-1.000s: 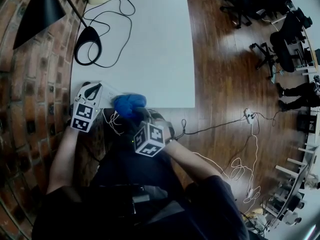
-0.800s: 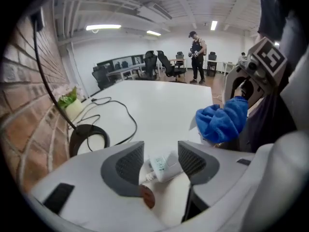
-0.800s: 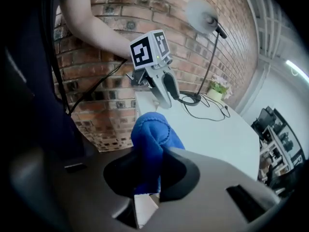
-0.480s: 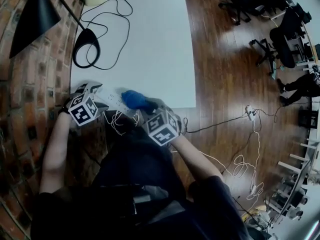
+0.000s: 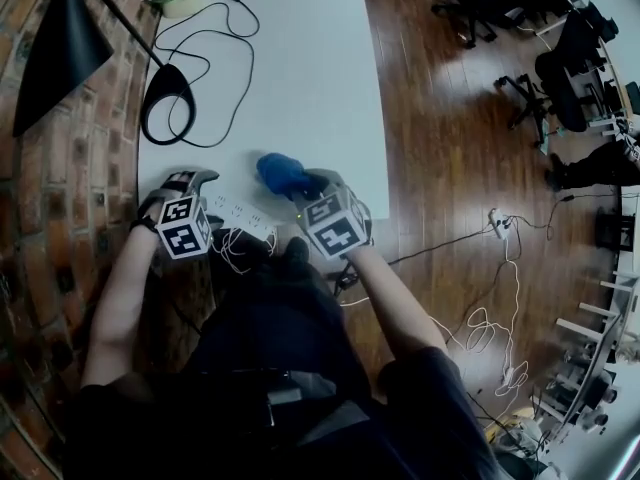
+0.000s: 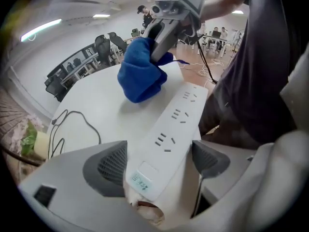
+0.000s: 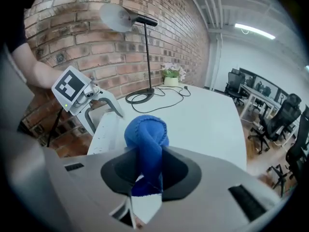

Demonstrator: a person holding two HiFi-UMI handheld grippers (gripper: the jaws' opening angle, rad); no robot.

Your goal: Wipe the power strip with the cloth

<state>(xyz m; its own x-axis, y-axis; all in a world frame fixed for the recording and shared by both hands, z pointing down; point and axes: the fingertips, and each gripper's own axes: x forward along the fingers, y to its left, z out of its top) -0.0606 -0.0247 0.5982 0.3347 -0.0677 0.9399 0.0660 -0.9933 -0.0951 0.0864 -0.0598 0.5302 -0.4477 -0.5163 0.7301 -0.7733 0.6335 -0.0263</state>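
The cloth (image 7: 146,129), pinched in the just-loosening jaws of the right gripper (image 7: 147,175), should be dragged along the power strip (image 6: 179,117) straddled, seemingly untouched, by the newly spread left gripper (image 6: 155,159).

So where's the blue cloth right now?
The cloth sits mid-frame in the head view, on the white table just right of the power strip, pinched in the right gripper, whose jaws have just been opening.

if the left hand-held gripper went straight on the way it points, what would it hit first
The power strip: its switch end lies between the left hand-held gripper's jaws, which have just opened wide. Depth is unclear, but it looks very near, with the white table under it.
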